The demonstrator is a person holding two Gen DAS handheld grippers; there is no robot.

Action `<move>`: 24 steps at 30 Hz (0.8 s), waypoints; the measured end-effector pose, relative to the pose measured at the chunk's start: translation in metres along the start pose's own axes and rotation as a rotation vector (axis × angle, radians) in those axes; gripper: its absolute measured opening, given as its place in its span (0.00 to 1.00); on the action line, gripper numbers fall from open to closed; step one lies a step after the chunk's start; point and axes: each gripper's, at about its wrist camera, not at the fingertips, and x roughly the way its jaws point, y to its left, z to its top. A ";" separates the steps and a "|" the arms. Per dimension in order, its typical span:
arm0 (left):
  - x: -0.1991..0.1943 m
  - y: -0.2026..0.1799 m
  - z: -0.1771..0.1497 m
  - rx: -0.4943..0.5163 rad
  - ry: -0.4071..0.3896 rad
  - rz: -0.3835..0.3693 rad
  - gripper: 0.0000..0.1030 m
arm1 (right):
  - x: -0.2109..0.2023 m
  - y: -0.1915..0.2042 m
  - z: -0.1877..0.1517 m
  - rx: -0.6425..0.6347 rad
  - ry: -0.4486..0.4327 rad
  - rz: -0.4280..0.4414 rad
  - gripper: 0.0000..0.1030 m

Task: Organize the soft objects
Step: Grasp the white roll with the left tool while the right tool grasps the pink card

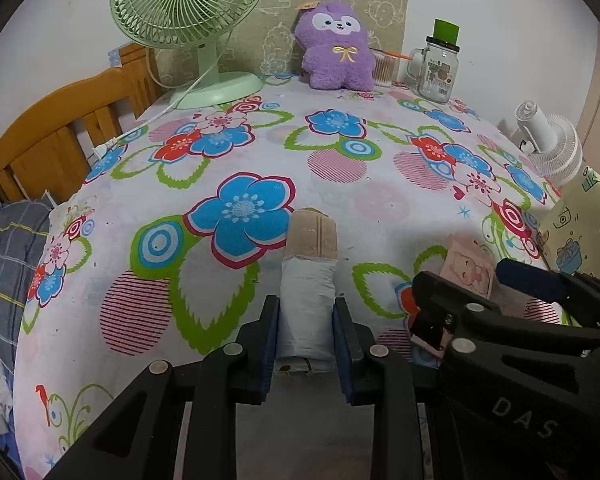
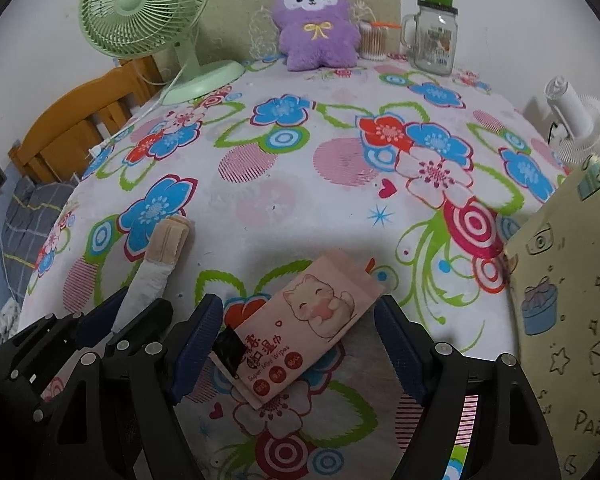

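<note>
Centrally, floral sheet (image 1: 340, 200) covers bed. Green fan (image 1: 188, 12) far left, purple plush (image 1: 336, 48) far centre, jar (image 1: 438, 68) far right. Left gripper (image 1: 306, 344) near, jaws pinching rolled sock (image 1: 308, 280). Right gripper (image 2: 300, 344) spread around wipes pack (image 2: 300, 328), not touching.

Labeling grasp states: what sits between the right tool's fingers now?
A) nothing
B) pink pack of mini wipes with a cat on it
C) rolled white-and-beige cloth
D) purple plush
B: the pink wipes pack lies on the floral sheet between the open fingers of the right tool; the rolled cloth is in the left tool.
</note>
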 end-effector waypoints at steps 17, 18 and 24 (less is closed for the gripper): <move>0.001 -0.001 0.000 0.034 -0.003 0.046 0.40 | 0.008 0.015 0.003 -0.054 -0.027 -0.001 0.43; 0.001 -0.001 0.001 0.039 -0.004 0.050 0.42 | 0.008 0.015 0.003 -0.057 -0.025 -0.001 0.42; 0.003 -0.001 0.002 0.044 0.006 0.032 0.54 | 0.007 0.008 0.002 -0.049 -0.025 -0.006 0.42</move>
